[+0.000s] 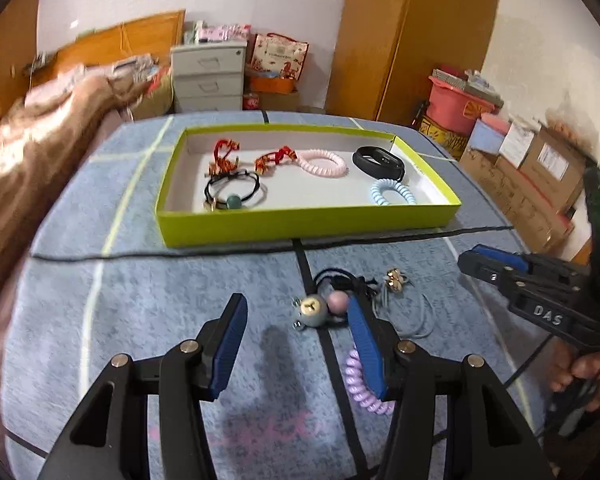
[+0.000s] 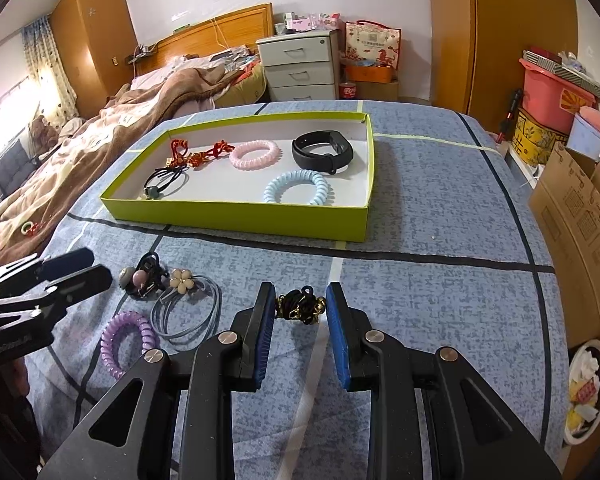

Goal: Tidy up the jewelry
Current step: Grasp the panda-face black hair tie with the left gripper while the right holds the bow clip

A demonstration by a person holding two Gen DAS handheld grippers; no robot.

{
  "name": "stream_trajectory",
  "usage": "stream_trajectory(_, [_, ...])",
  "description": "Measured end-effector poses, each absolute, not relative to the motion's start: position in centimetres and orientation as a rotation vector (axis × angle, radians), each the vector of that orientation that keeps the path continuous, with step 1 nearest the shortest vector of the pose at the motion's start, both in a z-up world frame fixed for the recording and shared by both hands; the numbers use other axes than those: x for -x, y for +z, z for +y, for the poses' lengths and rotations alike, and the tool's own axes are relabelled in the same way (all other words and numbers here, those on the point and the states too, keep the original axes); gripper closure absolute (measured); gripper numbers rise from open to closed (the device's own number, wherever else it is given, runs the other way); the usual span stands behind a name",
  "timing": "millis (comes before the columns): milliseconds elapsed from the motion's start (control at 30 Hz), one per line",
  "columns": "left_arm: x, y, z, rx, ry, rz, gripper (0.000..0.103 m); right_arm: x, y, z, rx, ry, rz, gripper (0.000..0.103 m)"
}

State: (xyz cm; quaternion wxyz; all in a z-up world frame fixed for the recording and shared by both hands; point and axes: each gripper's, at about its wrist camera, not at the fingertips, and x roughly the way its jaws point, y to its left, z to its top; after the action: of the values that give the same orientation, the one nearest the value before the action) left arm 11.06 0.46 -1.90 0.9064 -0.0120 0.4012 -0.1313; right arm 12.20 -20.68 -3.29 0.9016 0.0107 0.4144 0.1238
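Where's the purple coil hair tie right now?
The purple coil hair tie lies on the blue bedspread, outside the green box. In the right wrist view it sits at lower left, beside the grey hair bands.

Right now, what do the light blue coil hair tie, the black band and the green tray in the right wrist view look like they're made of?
Light blue coil hair tie: glossy, translucent-looking plastic, judging by its smooth spiral ridges and highlights.
Black band: matte rubber or silicone, likely; a flat flexible strap with a dull sheen, perhaps a fitness band.
Green tray: thin cardboard, seemingly; lime outside, plain white inside, with sharp folded corners.
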Motion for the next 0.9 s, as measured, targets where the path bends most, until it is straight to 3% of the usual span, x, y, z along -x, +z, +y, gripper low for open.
stream_trajectory(667, [-12.8, -3.7, -1.1, -0.005, -0.265, 0.886, 0.049, -12.4, -3.3, -20.7, -0.034, 0.265, 0.864, 0.076])
stream_trajectory(900, [-12.8, -3.7, -0.9, 0.036, -0.322, 0.889, 0.074, -12.7, -3.3, -20.7, -0.041, 0.263, 0.865, 0.076])
